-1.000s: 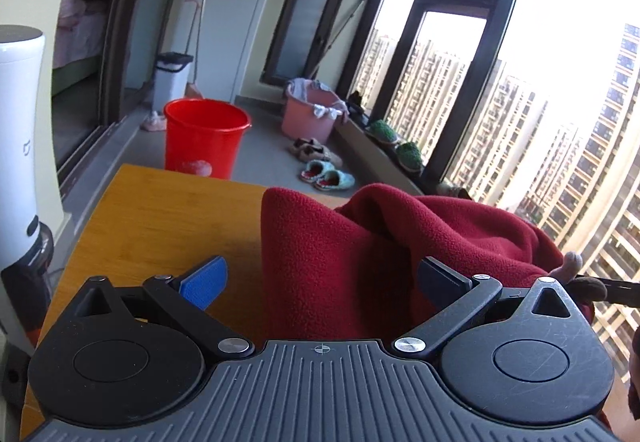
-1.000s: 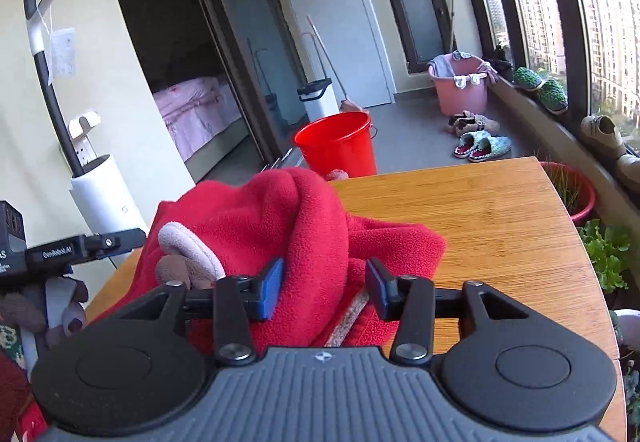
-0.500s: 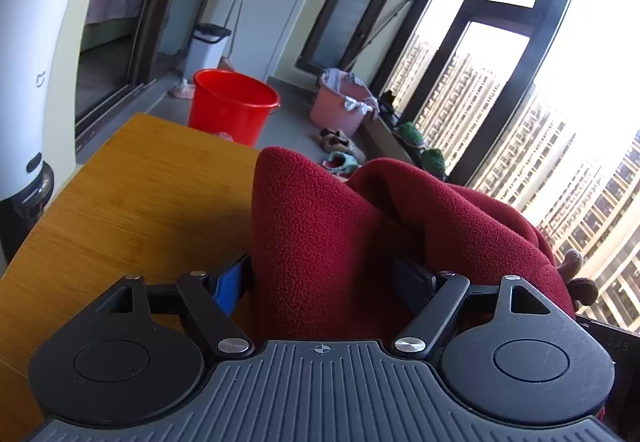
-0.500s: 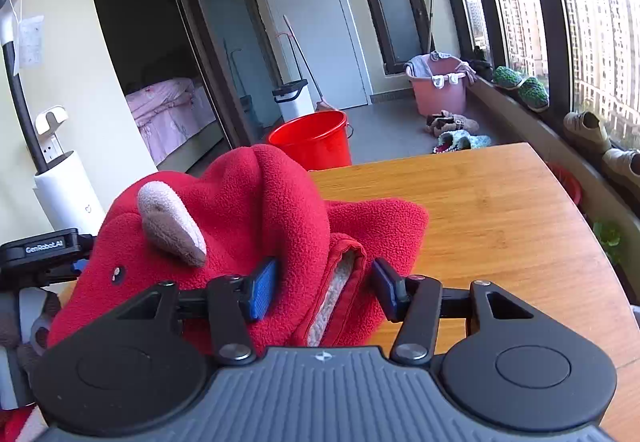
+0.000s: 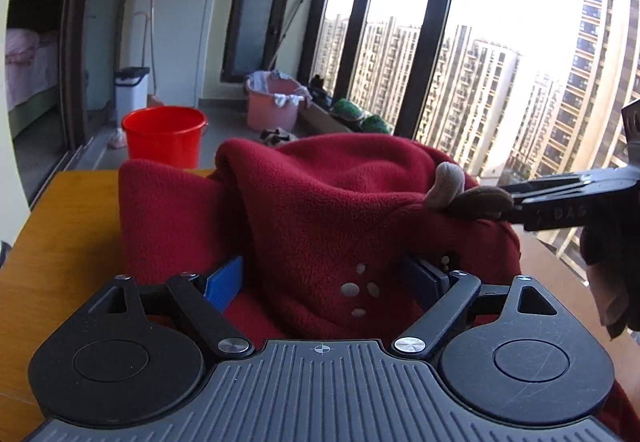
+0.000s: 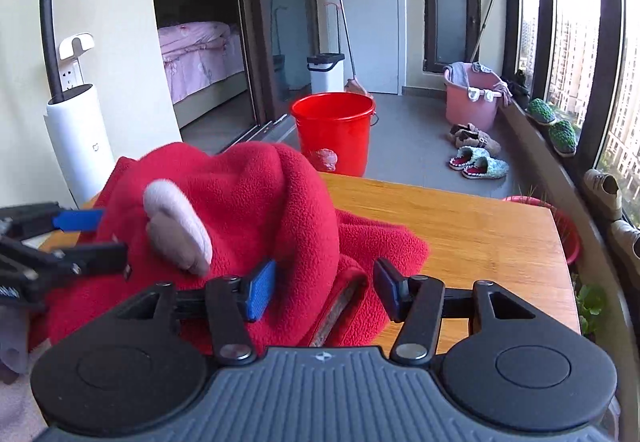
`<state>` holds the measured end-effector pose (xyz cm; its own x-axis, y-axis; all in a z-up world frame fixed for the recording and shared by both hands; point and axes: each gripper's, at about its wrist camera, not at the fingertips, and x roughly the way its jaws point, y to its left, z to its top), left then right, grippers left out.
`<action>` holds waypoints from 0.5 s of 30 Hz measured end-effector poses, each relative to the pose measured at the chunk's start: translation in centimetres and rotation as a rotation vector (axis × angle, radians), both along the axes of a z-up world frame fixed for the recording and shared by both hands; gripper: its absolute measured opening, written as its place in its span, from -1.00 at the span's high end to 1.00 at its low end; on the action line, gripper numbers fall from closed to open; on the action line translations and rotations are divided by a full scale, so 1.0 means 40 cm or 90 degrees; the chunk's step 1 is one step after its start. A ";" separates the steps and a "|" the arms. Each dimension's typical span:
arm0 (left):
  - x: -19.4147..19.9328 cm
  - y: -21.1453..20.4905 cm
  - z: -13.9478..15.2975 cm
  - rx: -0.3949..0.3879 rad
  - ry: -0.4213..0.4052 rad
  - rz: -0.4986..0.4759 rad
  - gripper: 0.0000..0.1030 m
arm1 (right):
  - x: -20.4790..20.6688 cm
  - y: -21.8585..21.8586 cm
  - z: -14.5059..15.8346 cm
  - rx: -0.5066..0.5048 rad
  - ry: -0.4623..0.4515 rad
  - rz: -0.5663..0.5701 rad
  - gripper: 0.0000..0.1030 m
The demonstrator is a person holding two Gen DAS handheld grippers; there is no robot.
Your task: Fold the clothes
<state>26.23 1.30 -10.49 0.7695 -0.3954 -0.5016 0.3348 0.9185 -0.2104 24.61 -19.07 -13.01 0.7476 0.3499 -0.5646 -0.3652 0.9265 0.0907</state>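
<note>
A red fleece garment [image 5: 320,210] with beige and brown ear flaps [image 5: 448,186] lies bunched on the wooden table [image 5: 60,242]. My left gripper [image 5: 332,278] has its jaws wide apart, with a thick fold of the fleece between them. My right gripper [image 6: 326,288] also has its jaws apart around a fold of the same garment [image 6: 248,210], near its lined edge. The left gripper's fingers [image 6: 80,220] show at the left of the right wrist view. The right gripper's fingers [image 5: 560,202] show at the right of the left wrist view.
A red bucket [image 6: 334,130], a pink laundry tub [image 6: 472,98], slippers [image 6: 478,166] and a white bin [image 6: 326,72] stand on the floor beyond the table's far edge. A white appliance [image 6: 80,138] stands left. Windows run along the right. Bare table [image 6: 480,234] lies right of the garment.
Both grippers have moved further into the garment, so the fleece now fills more of each view. The left view has swung right. The ear flaps have shifted.
</note>
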 end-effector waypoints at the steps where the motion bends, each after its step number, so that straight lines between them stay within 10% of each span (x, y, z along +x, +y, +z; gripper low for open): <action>1: 0.000 0.013 0.002 -0.016 0.004 0.002 -0.81 | 0.012 -0.015 0.020 0.020 -0.005 -0.005 -0.30; 9: -0.009 0.031 -0.012 -0.017 0.008 0.002 -0.84 | 0.212 -0.144 -0.057 0.237 0.147 -0.108 -0.64; 15: -0.012 0.032 -0.011 -0.019 0.009 -0.001 -0.84 | 0.220 -0.152 -0.130 0.279 0.172 -0.117 -0.83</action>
<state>25.76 2.60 -10.93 0.7622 -0.4114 -0.4998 0.3327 0.9113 -0.2427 33.42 -25.15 -18.23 0.6674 0.4733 -0.5749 -0.1118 0.8269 0.5511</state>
